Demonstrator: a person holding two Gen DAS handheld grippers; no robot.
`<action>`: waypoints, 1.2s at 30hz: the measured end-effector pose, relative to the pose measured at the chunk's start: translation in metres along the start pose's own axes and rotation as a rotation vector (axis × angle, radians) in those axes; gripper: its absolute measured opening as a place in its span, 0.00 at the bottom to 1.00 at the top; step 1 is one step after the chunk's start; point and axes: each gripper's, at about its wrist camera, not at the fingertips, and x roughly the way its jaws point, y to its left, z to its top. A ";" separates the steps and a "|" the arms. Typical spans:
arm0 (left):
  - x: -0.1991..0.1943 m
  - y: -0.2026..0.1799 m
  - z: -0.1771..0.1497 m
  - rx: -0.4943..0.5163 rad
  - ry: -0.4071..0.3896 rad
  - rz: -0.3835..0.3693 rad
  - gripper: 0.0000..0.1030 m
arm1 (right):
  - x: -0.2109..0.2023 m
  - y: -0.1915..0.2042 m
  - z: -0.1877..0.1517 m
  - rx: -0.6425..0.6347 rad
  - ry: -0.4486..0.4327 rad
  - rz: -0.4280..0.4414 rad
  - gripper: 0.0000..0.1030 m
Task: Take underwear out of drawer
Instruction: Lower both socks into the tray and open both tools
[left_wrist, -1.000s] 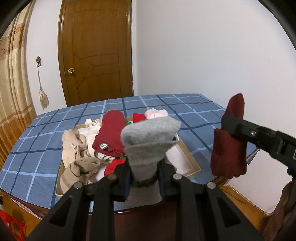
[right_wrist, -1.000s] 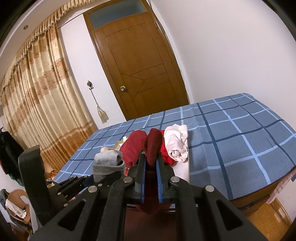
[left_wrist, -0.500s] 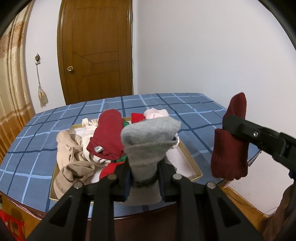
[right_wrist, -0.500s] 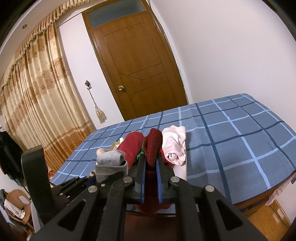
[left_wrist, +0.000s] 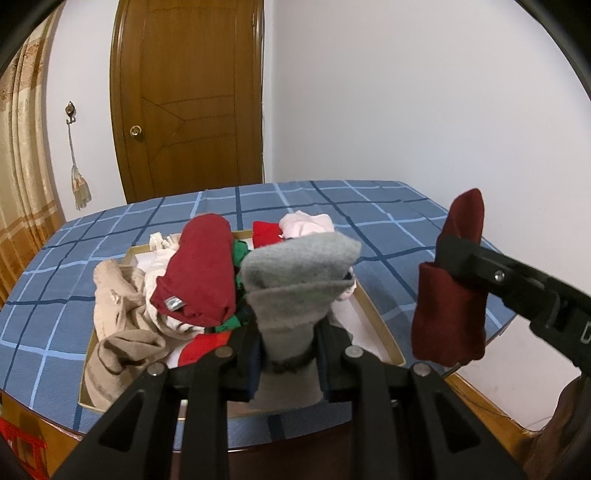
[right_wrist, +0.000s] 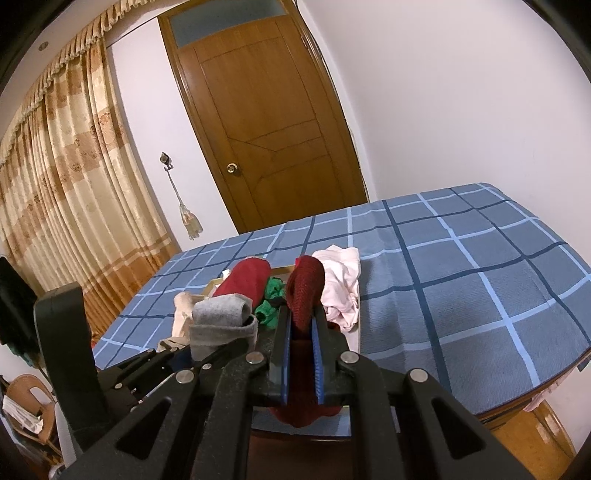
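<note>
Left wrist view, nearest first: the left hand-held gripper (left_wrist: 290, 350) is squeezed tight on a grey rolled piece (left_wrist: 299, 280) of underwear, held up above the drawer. Off to the side, the right hand-held gripper (left_wrist: 448, 254) pinches a dark red rolled piece (left_wrist: 447, 314) in the air, past the edge of the table. Both pieces look soft, light and squashy. They will not break, but they could come unrolled or slip, so holding the thick middle of the roll is best.

Just past them, the drawer (left_wrist: 384, 332), a flat tan tray, sits on the blue checked cloth (left_wrist: 388, 236) of the table. More clothes are still piled in it: a big red roll (left_wrist: 199, 269), beige pieces (left_wrist: 118, 306), something green (left_wrist: 240, 251) and a pink piece (left_wrist: 306, 225) at the far end. They lie on top of each other, so pulling one could drag another along.

Far back are a wooden door (left_wrist: 192, 99) and a curtain (left_wrist: 22, 147).
</note>
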 end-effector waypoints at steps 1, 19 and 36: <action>0.002 -0.001 0.000 -0.001 0.002 -0.001 0.22 | 0.002 -0.001 0.001 -0.001 0.003 -0.004 0.11; 0.037 0.007 0.001 -0.023 0.038 0.042 0.21 | 0.050 -0.009 -0.006 -0.042 0.105 -0.053 0.11; 0.071 0.020 -0.001 -0.040 0.060 0.062 0.21 | 0.117 -0.011 -0.016 -0.067 0.226 -0.100 0.11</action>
